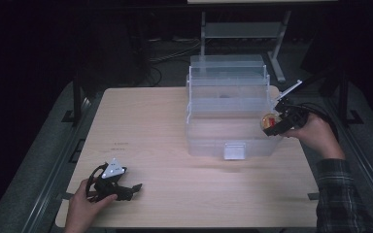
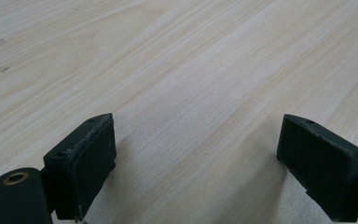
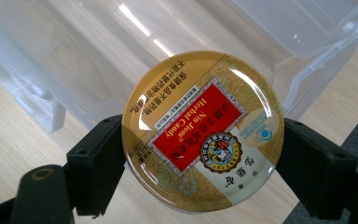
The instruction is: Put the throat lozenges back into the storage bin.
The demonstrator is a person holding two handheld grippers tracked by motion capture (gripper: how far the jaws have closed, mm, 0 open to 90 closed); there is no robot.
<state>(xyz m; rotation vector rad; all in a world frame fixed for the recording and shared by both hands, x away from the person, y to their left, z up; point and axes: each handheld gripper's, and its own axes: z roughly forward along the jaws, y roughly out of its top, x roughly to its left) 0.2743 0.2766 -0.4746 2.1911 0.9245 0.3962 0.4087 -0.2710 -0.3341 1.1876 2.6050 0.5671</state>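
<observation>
I am gripping the candy tin (image 3: pixel 203 131) by its rim in my right gripper (image 1: pixel 278 124), beside the clear storage box (image 1: pixel 228 104). My left gripper (image 2: pixel 196 170) is resting open on the tabletop (image 1: pixel 150 131). Next, I judge: lowering the tin into the box.

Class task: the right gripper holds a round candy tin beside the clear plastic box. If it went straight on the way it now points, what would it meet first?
Probably the clear plastic box: the right gripper points its candy tin into it, though depth is unclear.
</observation>
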